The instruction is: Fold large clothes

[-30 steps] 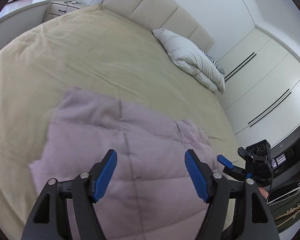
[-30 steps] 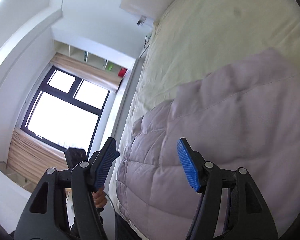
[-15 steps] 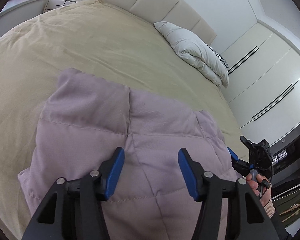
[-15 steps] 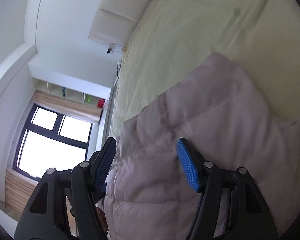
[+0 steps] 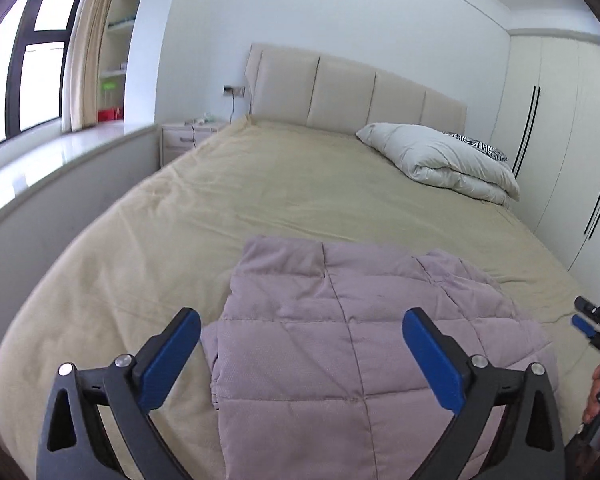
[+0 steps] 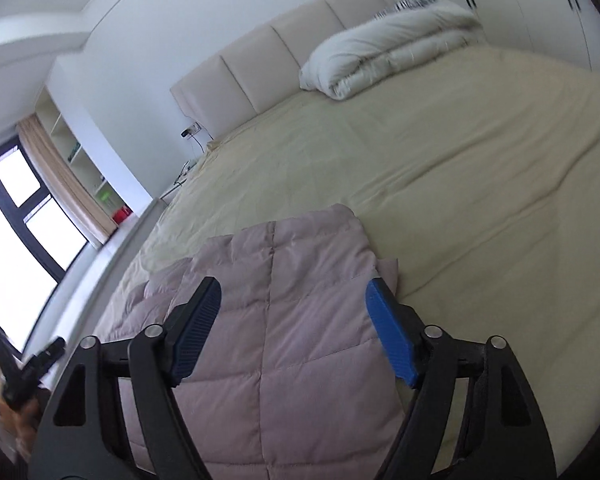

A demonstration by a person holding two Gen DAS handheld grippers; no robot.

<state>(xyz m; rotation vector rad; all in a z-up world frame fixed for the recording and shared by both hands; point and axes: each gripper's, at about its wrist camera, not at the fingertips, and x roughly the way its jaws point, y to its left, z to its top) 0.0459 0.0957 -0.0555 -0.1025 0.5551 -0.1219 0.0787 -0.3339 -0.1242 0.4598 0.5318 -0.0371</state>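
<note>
A mauve quilted down garment (image 5: pixel 352 320) lies folded in layers on the beige bed (image 5: pixel 260 184) near its foot; it also shows in the right wrist view (image 6: pixel 288 300). My left gripper (image 5: pixel 300 356) is open and empty, held above the garment's near left part. My right gripper (image 6: pixel 296 332) is open and empty above the garment's near right part. The right gripper also shows at the right edge of the left wrist view (image 5: pixel 592 328), and the left gripper at the lower left of the right wrist view (image 6: pixel 32 364).
A folded white duvet (image 5: pixel 440 160) with a zebra-print pillow (image 5: pixel 480 146) lies at the bed's head on the right. A padded headboard (image 5: pixel 352 92), a nightstand (image 5: pixel 188 136), a window ledge (image 5: pixel 40 160) on the left and white wardrobes (image 5: pixel 560 140) on the right surround the bed.
Both grippers have pulled back and tilted up from the garment, so the whole room comes into view. The left gripper's jaws have opened wider. The garment lies still.
</note>
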